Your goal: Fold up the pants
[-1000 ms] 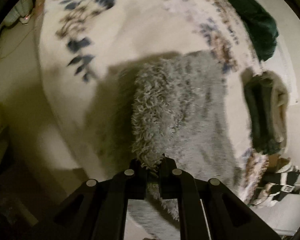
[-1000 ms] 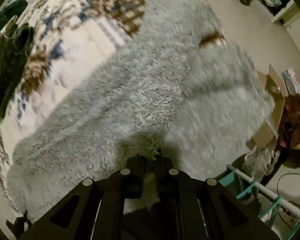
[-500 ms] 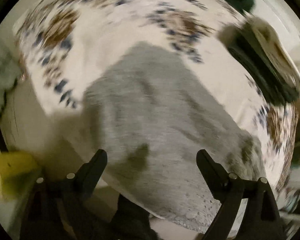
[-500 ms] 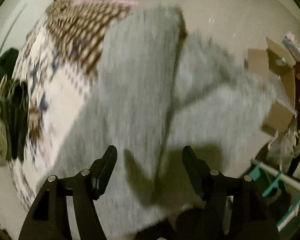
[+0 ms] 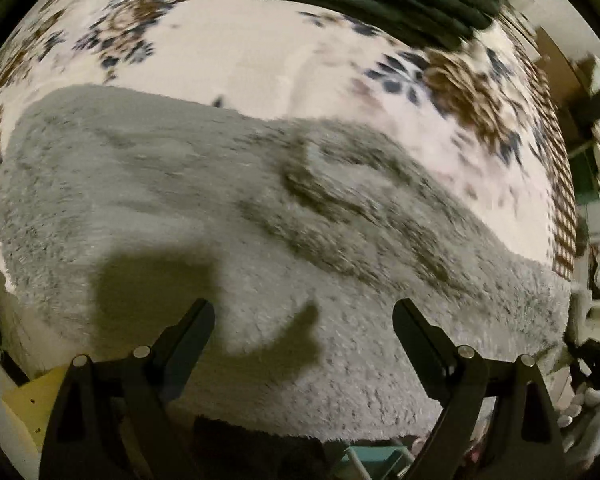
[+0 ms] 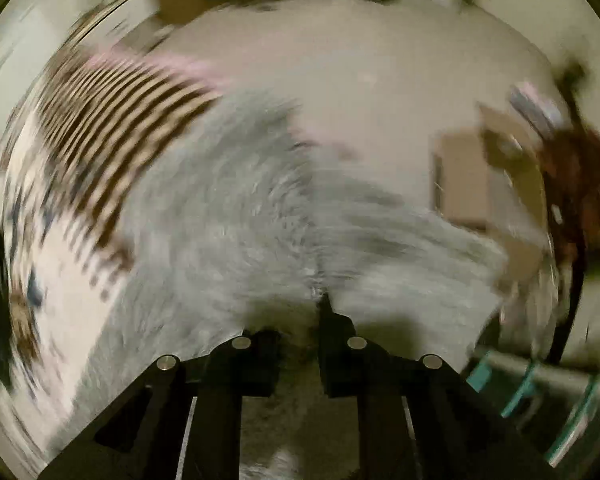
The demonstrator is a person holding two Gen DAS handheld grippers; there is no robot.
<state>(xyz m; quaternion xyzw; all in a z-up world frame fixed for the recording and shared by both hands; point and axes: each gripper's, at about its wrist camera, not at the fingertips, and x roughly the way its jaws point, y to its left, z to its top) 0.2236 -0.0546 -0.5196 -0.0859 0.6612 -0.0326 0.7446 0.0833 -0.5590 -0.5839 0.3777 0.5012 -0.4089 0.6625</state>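
Our left tongs [image 5: 303, 322] stand wide apart and empty above the fluffy grey fleece pants [image 5: 228, 216], which lie spread across the cream bed cover with its blue and brown flower print [image 5: 236, 44]. Our right tongs [image 6: 319, 312] look drawn together on a fold of the pants [image 6: 236, 216], though blur leaves the pinch uncertain. We should lift that fold slowly and lay it edge to edge. Waistband and leg ends cannot be told apart; the near hem is cut off.
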